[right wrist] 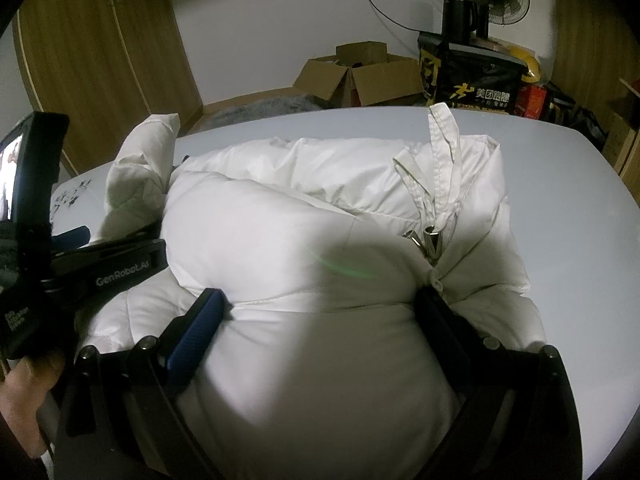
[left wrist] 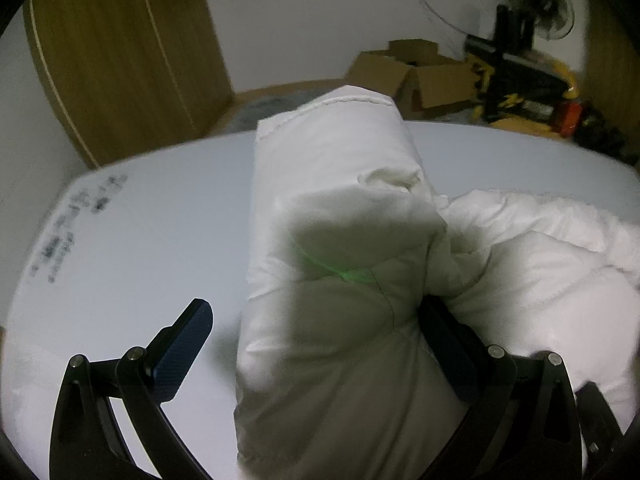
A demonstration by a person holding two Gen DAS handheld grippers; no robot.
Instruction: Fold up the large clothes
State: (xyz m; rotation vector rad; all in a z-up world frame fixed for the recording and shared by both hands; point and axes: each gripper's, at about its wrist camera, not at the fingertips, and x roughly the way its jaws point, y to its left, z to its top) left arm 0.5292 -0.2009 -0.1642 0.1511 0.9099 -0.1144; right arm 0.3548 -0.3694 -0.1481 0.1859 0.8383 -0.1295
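White, puffy quilted down jacket lies bunched on the pale table; both claws spread wide, left gripper straddling a sleeve, right gripper straddling its body.

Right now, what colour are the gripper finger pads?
Dark blue, textured pads on black fingers; clearest in the right wrist view, against the white puffy jacket.
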